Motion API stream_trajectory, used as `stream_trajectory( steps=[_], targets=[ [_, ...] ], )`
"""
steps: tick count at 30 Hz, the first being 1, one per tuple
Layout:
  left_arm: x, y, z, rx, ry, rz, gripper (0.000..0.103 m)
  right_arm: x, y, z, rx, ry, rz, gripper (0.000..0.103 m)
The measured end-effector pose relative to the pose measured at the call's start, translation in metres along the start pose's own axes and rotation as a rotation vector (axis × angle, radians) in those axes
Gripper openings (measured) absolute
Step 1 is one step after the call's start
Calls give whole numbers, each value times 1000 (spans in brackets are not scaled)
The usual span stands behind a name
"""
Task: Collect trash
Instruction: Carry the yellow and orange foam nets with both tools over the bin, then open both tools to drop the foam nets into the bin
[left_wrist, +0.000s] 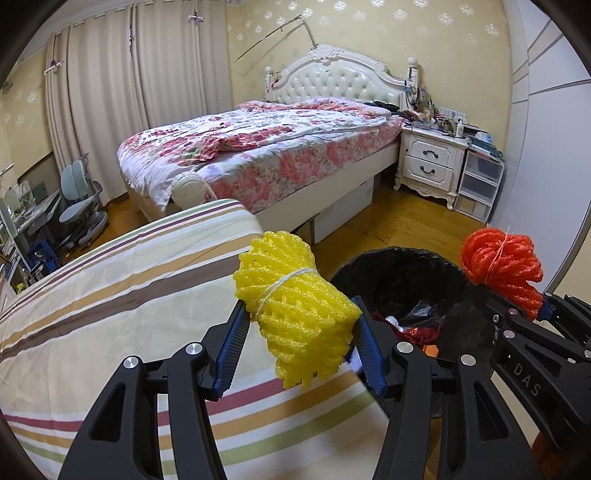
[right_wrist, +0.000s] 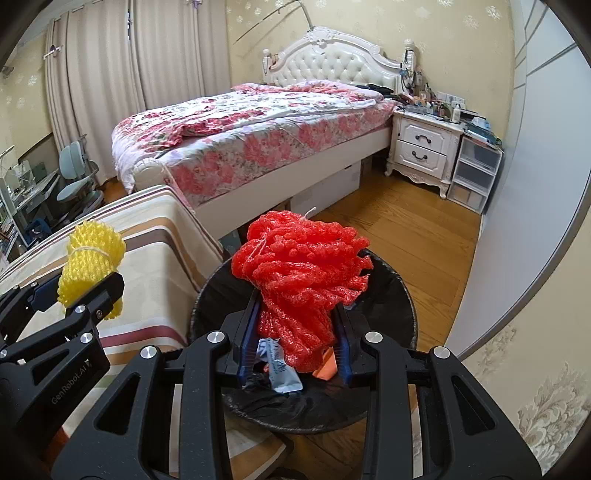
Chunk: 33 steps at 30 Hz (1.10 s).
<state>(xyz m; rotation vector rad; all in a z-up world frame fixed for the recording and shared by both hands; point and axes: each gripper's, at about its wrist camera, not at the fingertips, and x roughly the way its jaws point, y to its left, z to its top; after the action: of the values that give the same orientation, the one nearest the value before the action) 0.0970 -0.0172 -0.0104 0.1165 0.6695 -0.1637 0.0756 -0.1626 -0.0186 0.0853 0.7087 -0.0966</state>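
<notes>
My left gripper (left_wrist: 301, 328) is shut on a yellow foam net bundle (left_wrist: 295, 302) tied with white string, held above the edge of the striped table (left_wrist: 110, 295) beside the bin. My right gripper (right_wrist: 295, 328) is shut on a red foam net bundle (right_wrist: 299, 273), held directly over the black-lined trash bin (right_wrist: 391, 291). The bin (left_wrist: 399, 273) holds several pieces of trash. The red bundle (left_wrist: 502, 266) also shows in the left wrist view, and the yellow bundle (right_wrist: 90, 269) in the right wrist view.
A bed with a floral quilt (left_wrist: 258, 147) stands behind. A white nightstand (left_wrist: 428, 162) and plastic drawers (left_wrist: 480, 184) are at the back right. A desk and chair (left_wrist: 79, 199) are at the left. A white wardrobe (right_wrist: 535, 184) is on the right.
</notes>
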Motion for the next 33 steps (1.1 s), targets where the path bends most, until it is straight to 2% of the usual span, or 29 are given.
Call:
stream_trajectory(
  steps=[17, 23, 24, 26, 29, 33],
  targets=[
    [43, -37, 14, 48, 41, -10, 55, 45, -33, 2, 66, 53, -40, 34],
    [50, -40, 16, 52, 51, -9, 59, 53, -39, 2, 79, 62, -44, 35],
    [50, -39, 15, 50, 53, -6, 62, 54, -39, 2, 79, 61, -44, 36],
    [53, -38, 16, 46, 60, -4, 67, 56, -39, 2, 81, 59, -52, 48],
    [54, -38, 14, 47, 62, 2, 72, 57, -41, 1, 84, 57, -58, 56],
    [54, -38, 14, 44, 66, 9, 74, 56, -42, 0, 85, 57, -69, 60]
  ],
)
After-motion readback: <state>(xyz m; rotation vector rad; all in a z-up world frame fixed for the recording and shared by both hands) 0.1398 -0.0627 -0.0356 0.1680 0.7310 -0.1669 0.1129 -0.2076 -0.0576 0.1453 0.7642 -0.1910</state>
